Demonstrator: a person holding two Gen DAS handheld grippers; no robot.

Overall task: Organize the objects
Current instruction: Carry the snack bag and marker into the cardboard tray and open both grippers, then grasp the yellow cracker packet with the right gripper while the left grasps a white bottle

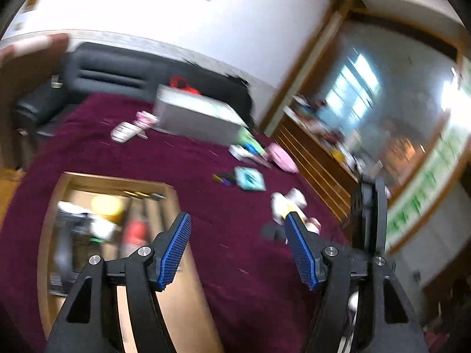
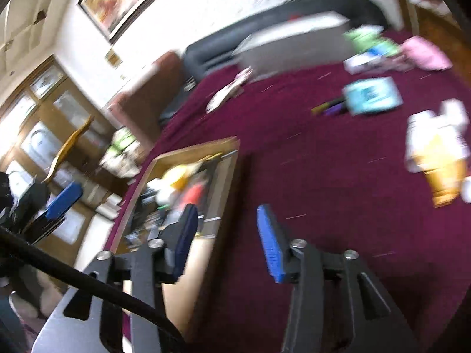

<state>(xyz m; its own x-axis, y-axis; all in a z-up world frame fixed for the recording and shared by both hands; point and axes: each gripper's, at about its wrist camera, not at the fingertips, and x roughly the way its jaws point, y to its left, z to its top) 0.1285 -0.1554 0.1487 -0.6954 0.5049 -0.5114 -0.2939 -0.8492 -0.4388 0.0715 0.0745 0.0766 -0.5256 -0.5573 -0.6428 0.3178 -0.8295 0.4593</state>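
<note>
Both tools, left tool [image 1: 238, 229] and right tool [image 2: 228, 220], hang part-open and empty above the bed [image 1: 241, 279], the box [image 1: 182, 294] already holding items, others lying scattered.

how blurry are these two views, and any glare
Left wrist view: motion blur smears the box contents and bed clutter, fingers stay sharp, window reflection glares. Right wrist view: heavier smear everywhere, wall blown out white.
</note>
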